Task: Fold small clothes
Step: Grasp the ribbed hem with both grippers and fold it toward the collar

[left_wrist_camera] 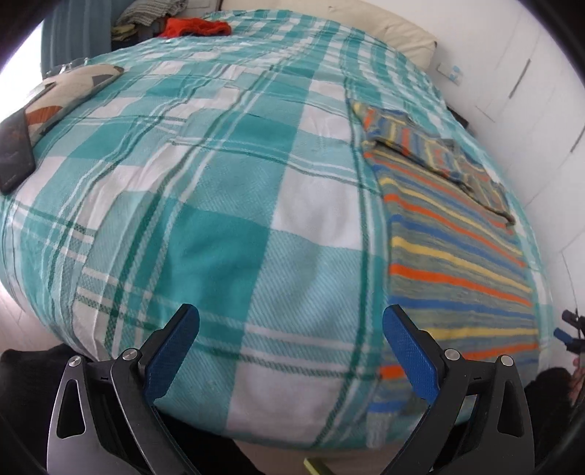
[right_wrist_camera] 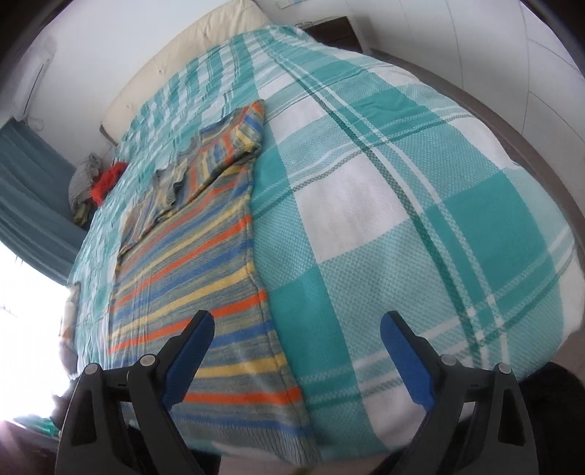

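A striped knit sweater (left_wrist_camera: 453,255) in grey, orange, blue and yellow lies flat on the teal plaid bedspread (left_wrist_camera: 226,204), with its sleeves folded across the upper body. In the left wrist view it lies to the right of my left gripper (left_wrist_camera: 292,321), which is open and empty above the bed's near edge. In the right wrist view the sweater (right_wrist_camera: 190,277) lies to the left, its hem near the bed's front edge. My right gripper (right_wrist_camera: 298,329) is open and empty, its left finger over the sweater's lower part.
A patterned cushion (left_wrist_camera: 62,95) and a dark flat object (left_wrist_camera: 14,153) lie at the bed's left side. A red garment (left_wrist_camera: 197,27) and a pile of other clothes (left_wrist_camera: 150,14) sit at the far end. A cream headboard (right_wrist_camera: 190,51) and white walls border the bed.
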Tool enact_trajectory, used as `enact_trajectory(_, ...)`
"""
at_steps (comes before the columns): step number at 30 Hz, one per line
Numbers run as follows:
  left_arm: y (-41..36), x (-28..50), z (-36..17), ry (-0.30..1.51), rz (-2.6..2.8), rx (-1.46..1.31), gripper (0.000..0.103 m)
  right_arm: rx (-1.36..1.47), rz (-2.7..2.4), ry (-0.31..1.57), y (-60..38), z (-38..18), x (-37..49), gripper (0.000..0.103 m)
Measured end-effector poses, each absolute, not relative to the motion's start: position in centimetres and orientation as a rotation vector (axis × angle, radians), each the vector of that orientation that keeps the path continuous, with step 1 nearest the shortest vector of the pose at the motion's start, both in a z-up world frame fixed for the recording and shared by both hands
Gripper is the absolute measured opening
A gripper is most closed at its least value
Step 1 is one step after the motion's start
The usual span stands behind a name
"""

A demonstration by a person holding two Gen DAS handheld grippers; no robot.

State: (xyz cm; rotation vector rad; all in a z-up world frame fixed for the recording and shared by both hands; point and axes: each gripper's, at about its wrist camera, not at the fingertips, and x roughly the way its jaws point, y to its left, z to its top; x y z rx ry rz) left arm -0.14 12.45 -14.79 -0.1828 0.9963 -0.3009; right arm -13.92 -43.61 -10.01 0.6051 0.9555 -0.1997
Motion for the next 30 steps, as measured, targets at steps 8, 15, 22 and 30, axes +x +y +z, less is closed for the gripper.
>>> enact_trajectory(8, 4.8, -3.1, -18.2, 1.201, -0.48, 0.001, 0.041, 0.408, 0.022, 1.312, -36.9, -13.0, -14.7, 0.078)
enact_trajectory(15, 5.7, -2.7, -15.6, 1.155, -0.485, -0.035, 0.004, 0.485, -0.027, 1.298, -37.3, -14.4, -14.3, 0.006)
enact_trajectory(22, 5.8, 5.6, -7.3, 0.975, -0.537, -0.169, 0.004, 0.558, 0.029, 1.051, -40.4, -6.7, -9.2, 0.006)
enact_trajectory(30, -2.9, 26.4, -3.5, 0.86, -0.416, -0.083, 0.015, 0.532, 0.0, 0.865, -44.8, -1.7, 10.2, 0.006)
